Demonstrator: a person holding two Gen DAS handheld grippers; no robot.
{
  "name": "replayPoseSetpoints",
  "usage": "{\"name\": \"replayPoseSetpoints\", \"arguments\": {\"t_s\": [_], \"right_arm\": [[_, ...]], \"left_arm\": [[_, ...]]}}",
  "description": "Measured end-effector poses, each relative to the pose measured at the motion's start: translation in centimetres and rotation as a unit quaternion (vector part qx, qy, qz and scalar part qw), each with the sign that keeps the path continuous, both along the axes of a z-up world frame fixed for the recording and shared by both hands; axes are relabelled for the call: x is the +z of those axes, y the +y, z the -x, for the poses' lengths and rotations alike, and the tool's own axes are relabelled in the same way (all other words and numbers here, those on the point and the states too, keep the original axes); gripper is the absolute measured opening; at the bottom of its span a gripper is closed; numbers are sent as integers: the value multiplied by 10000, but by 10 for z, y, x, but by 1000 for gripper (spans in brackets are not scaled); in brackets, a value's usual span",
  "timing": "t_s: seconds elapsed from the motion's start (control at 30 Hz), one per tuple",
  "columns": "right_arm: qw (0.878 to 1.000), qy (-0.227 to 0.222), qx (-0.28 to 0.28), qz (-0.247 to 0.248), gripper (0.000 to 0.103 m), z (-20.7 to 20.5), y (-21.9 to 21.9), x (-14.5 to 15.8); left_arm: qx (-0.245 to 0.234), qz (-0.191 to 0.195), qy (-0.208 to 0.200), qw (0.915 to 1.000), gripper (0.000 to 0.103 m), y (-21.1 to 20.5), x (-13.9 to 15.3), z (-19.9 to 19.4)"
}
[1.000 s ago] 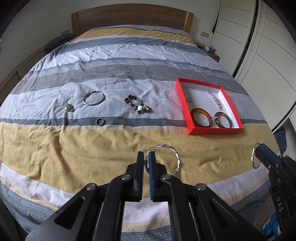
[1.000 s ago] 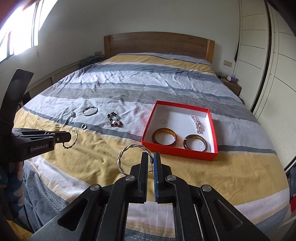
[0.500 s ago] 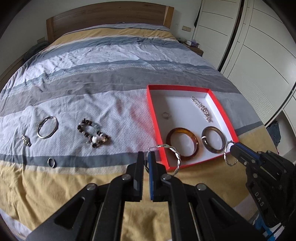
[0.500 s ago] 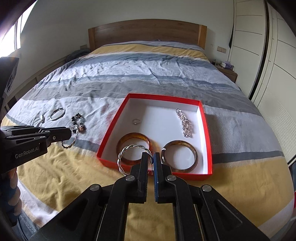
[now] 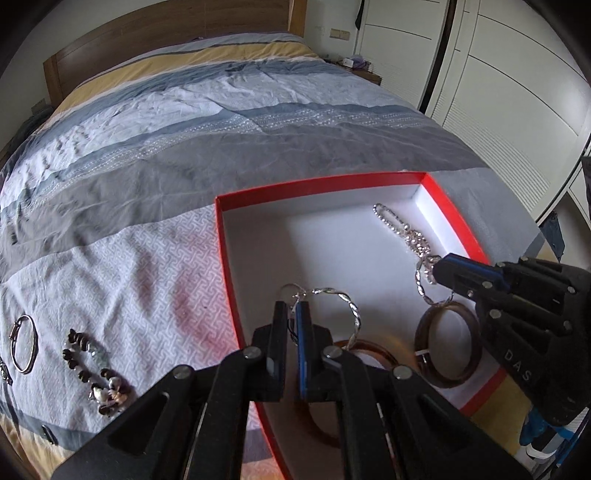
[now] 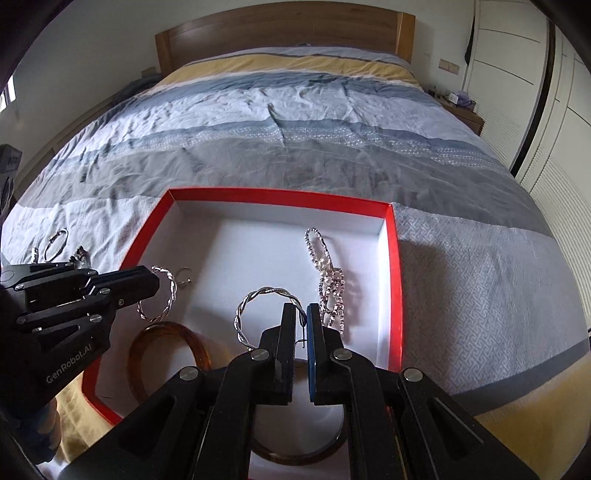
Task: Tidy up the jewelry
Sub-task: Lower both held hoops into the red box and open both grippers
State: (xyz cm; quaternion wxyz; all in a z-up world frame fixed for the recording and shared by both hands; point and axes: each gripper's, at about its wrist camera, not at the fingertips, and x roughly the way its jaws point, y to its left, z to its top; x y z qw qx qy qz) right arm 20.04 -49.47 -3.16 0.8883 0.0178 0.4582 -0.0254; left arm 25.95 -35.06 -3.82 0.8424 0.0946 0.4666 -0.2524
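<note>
Left tool [image 5: 293, 308] and right tool [image 6: 302, 313] each pinch a twisted silver hoop earring, left hoop [image 5: 347, 306], right hoop [image 6: 255, 306], above the red box [image 6: 395, 266] on the bed [image 6: 295, 122].

Matt black plastic on left hand-held gripper [image 5: 293, 308], bright steel screw heads lower centre. Twisted, shiny silver metal in hoop earring [image 5: 345, 306] mid-frame. Glossy, translucent amber resin look in bangle [image 6: 168, 354] lower left. Sparkling metal chain [image 6: 327, 275] centre right. Smooth red card rim, matt white inside, on box [image 6: 395, 280]. Soft, creased woven cloth on bed cover [image 6: 295, 122] above; satin wood headboard [image 6: 280, 33] at top.
</note>
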Motion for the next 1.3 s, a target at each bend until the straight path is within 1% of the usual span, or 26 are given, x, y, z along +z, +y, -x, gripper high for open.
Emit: {"name": "replayPoseSetpoints", "arguments": {"t_s": [0.1, 0.23, 0.43, 0.5, 0.57, 0.63, 0.67, 0.73, 1.0, 1.13, 1.2, 1.3], "right_arm": [[9998, 133, 42, 137, 6, -7, 1, -13], [9995, 232, 48, 229, 6, -9, 1, -24], [9992, 189, 30, 362, 6, -7, -3, -24], [9990, 155, 49, 422, 8, -5, -4, -24], [9991, 143, 34, 402, 15, -4, -5, -23], [9992, 93, 26, 390, 18, -3, -6, -22], [9992, 75, 11, 398, 22, -2, -7, -21], [9994, 18, -26, 347, 25, 0, -8, -19], [9995, -258, -184, 94, 26, 16, -13, 3], [9988, -375, -311, 1, 28, 29, -17, 15], [9986, -395, -364, -19, 29, 37, -19, 20], [9982, -422, -431, -40, 29, 49, -20, 27]], "left_arm": [[4, -26, 22, 10000, 4, -3, -11, -5], [-57, -41, -99, 9999, 4, -6, -13, -4], [-65, -55, -343, 9994, 5, -6, -13, 2], [-83, -61, -414, 9991, 5, -6, -13, 4], [-108, -80, -474, 9988, 6, -7, -14, 7], [-146, -70, -508, 9986, 6, -7, -13, 8], [-153, -58, -513, 9986, 6, -7, -13, 9], [-162, -23, -506, 9986, 6, -6, -13, 10], [-251, 103, -521, 9983, 12, -1, -3, 19], [-292, 223, -550, 9978, 14, 1, 9, 28], [-304, 262, -559, 9976, 18, 3, 16, 33], [-316, 366, -538, 9974, 20, 7, 26, 41]]}}
